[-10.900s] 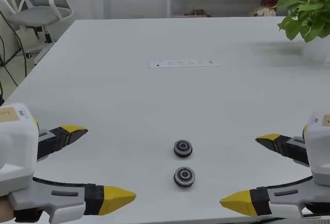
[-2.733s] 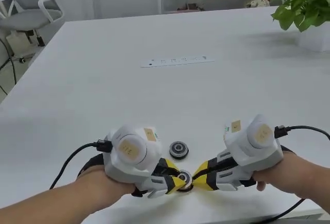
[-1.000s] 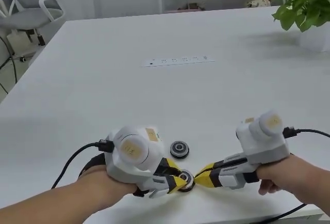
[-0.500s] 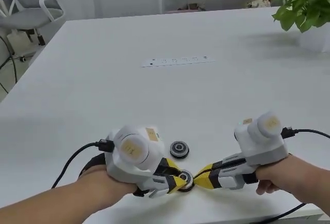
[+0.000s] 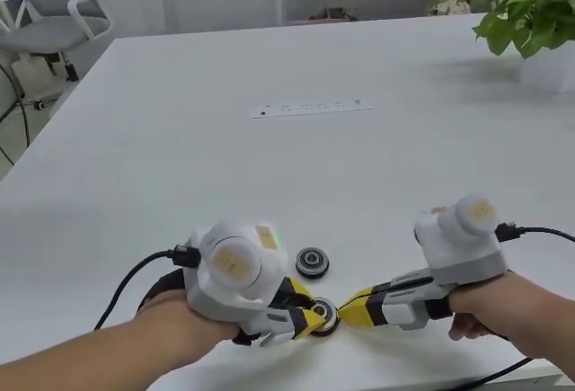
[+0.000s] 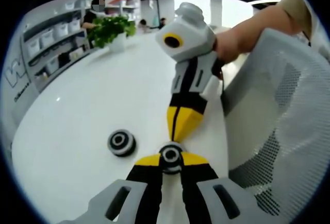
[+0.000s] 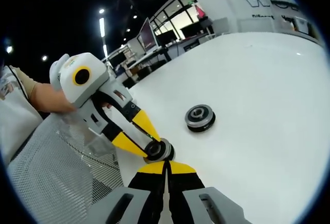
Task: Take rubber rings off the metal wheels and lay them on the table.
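Near the table's front edge my left gripper [image 5: 314, 318] is shut on a small metal wheel [image 5: 324, 312] with a black rubber ring; in the left gripper view the wheel [image 6: 170, 157] sits between the yellow tips. My right gripper [image 5: 349, 313] comes in from the right, jaws together, its tips pinched at the ring on the wheel's rim [image 7: 157, 151]. The same gripper [image 6: 181, 131] points down at the wheel in the left gripper view. A second wheel [image 5: 312, 262] with its ring on lies flat on the table just behind, also seen as wheel [image 6: 121, 142] and wheel [image 7: 200, 117].
The white table [image 5: 296, 175] stretches far ahead, with a flat power strip [image 5: 312, 107] at its middle. A potted plant [image 5: 530, 9] stands at the back right. An office chair [image 5: 49, 13] is off the back left corner. Cables trail from both grippers.
Since 2.7 s ago my right gripper has rolled upright and drawn slightly to the right, tips still at the wheel. Over the last half second hardly anything has moved.
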